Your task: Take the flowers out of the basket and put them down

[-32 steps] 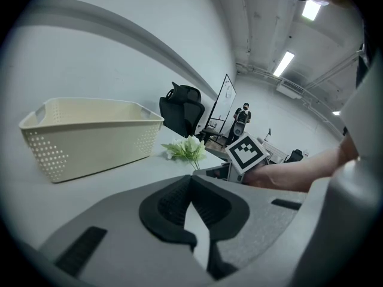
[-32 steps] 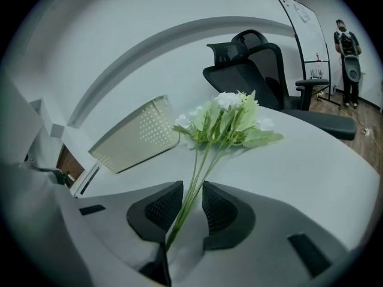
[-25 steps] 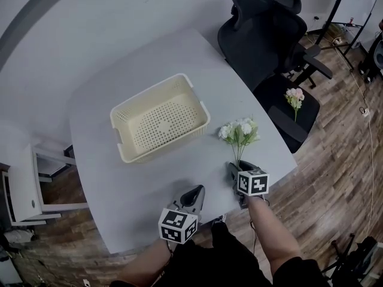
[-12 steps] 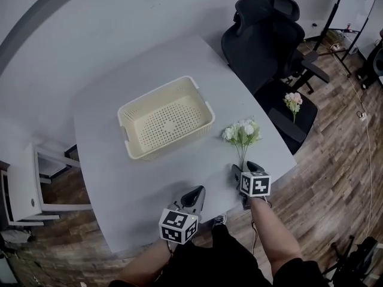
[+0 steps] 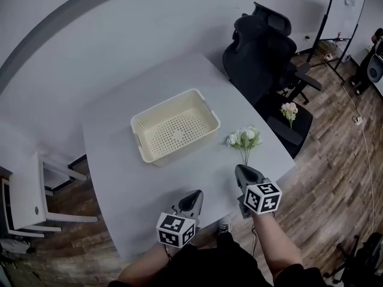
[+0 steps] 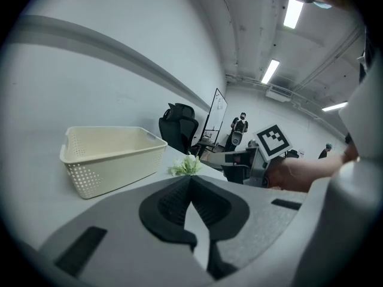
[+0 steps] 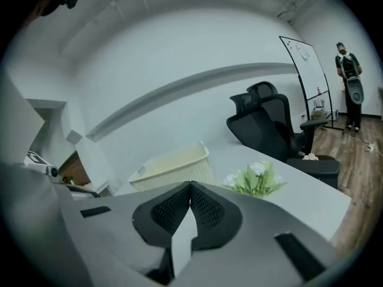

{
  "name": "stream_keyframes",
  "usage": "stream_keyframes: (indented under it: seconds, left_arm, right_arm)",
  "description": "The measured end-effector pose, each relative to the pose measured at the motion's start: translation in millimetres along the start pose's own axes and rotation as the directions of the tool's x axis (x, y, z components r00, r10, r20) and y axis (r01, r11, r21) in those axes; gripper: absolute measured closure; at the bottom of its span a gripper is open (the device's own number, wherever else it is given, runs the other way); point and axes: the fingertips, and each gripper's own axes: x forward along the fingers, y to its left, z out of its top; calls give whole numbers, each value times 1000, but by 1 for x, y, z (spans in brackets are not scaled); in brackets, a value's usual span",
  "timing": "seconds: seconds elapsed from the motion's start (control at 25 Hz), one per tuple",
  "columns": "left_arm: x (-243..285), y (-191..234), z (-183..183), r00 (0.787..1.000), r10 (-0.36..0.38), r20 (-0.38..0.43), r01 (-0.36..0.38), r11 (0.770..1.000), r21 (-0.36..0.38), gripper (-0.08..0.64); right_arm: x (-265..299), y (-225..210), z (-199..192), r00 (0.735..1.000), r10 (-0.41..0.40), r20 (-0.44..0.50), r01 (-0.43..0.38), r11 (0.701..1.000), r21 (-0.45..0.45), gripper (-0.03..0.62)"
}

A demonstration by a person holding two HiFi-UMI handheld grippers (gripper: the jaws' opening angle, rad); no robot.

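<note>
The cream perforated basket [image 5: 175, 126] stands empty on the grey table [image 5: 114, 160]. A bunch of white flowers [image 5: 244, 139] lies on the table to its right, stems toward me. My right gripper [image 5: 243, 171] hovers just short of the stems and touches nothing; its jaws have just been closing with nothing between them and now stand shut. My left gripper [image 5: 195, 195] hangs near the table's front edge, shut and empty. The right gripper view shows its shut gripper [image 7: 190, 184], the basket [image 7: 173, 166] and the flowers [image 7: 256, 181]. The left gripper view shows its shut gripper [image 6: 190, 178], the basket [image 6: 111, 154] and the flowers [image 6: 187, 166].
A black office chair [image 5: 263, 46] stands at the table's far right corner with a small pink bunch of flowers [image 5: 289, 110] on its seat. A whiteboard [image 5: 344, 5] stands behind it. White shelving [image 5: 24, 202] sits left of the table. Wooden floor lies to the right.
The right gripper was at the white flowers' stems, opened, then rose clear and shut empty. The flowers stayed on the table. The left gripper lifted a little.
</note>
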Motion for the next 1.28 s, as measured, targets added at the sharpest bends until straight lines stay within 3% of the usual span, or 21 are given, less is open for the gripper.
stream_keyframes:
  seconds: [0.24, 0.52, 1.04, 1.28]
  left_arm:
    - [-47, 4, 13, 999, -24, 39, 24, 1000, 15, 554]
    - [-99, 17, 13, 997, -53, 62, 52, 999, 15, 554]
    - [-156, 45, -22, 993, -113, 14, 113, 994, 5, 554]
    - [-166, 51, -26, 992, -125, 24, 125, 992, 2, 554]
  right_arm:
    - [-37, 84, 24, 989, 109, 96, -106, 994, -40, 569]
    - [-63, 170, 14, 973, 192, 125, -181, 979, -95, 569]
    - [-75, 236, -48, 988, 117, 104, -115, 993, -25, 569]
    - [-79, 259, -71, 989, 121, 80, -120, 993, -23, 569]
